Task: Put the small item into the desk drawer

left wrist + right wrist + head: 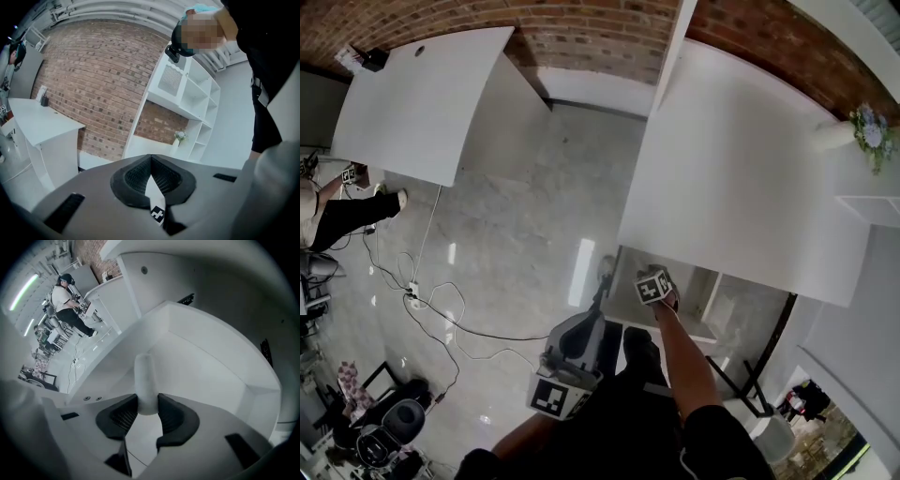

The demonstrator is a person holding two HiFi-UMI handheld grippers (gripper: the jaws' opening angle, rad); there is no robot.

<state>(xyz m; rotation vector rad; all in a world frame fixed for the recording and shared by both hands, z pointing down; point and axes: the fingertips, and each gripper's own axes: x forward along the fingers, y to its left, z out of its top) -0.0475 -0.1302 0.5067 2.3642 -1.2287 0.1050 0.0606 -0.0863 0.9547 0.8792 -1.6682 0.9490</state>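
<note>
Small item point(146, 380): blurred, indistinct shape

A white desk point(731, 159) bears a vase of flowers point(844, 136); cables point(431, 307) lie on the grey floor point(520, 211).

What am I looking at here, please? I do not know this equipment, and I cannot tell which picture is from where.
No robot here: a person holds a two-jaw gripper in each hand. The head view comes from a camera on the person's head, looking down at a white desk with a flower vase. The other two cameras ride on the grippers. The right gripper clamps a small white item, pointing down into the open drawer. The left gripper is shut and empty.
</note>
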